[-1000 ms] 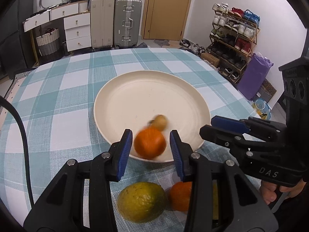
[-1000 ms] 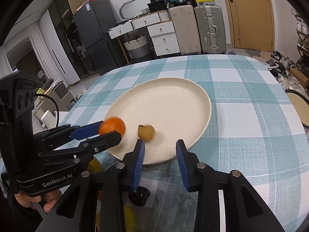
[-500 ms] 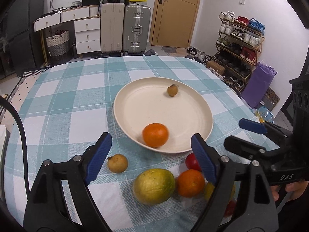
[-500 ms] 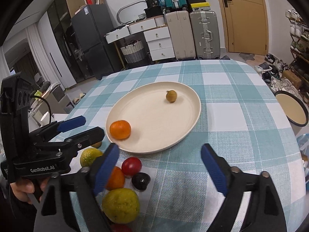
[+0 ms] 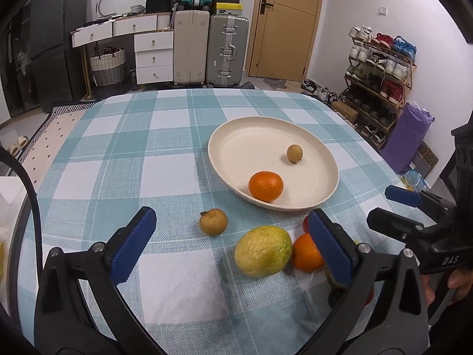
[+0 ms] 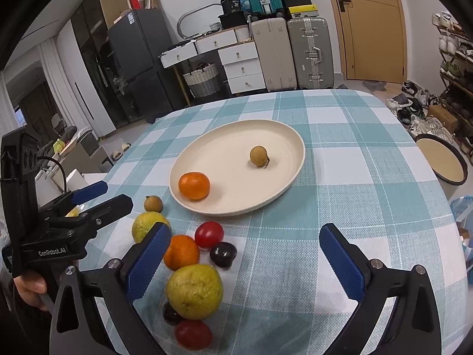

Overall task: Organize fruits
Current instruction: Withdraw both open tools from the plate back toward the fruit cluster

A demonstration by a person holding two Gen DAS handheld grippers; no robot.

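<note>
A cream plate [image 5: 251, 145] [image 6: 230, 153] on the checked tablecloth holds a tangerine [image 5: 265, 185] [image 6: 194, 185] and a small brown longan [image 5: 294, 153] [image 6: 258, 156]. In front of the plate lie loose fruits: another longan [image 5: 213, 222], a yellow-green fruit [image 5: 263, 251], an orange [image 5: 306, 253], a red tomato [image 6: 209, 234], a dark plum [image 6: 223, 253] and a big yellow-green fruit [image 6: 194, 291]. My left gripper [image 5: 230, 213] [image 6: 113, 195] hangs over the loose pile, its jaws opening, nothing between the pads. My right gripper [image 6: 244, 229] [image 5: 390, 207] hovers beside it, jaws also opening and empty.
The table's rounded far edge drops off beyond the plate. A dark-rimmed basin [image 6: 440, 159] stands off the table's right side. Suitcases [image 5: 226, 50], white drawers and a shoe rack [image 5: 381, 68] line the room behind. Bare cloth spreads left of the fruit pile.
Both grippers went from nearly shut to wide open and drew back from the plate. The tangerine and the longan, let go, now rest in the plate; the longan rolled farther in.
</note>
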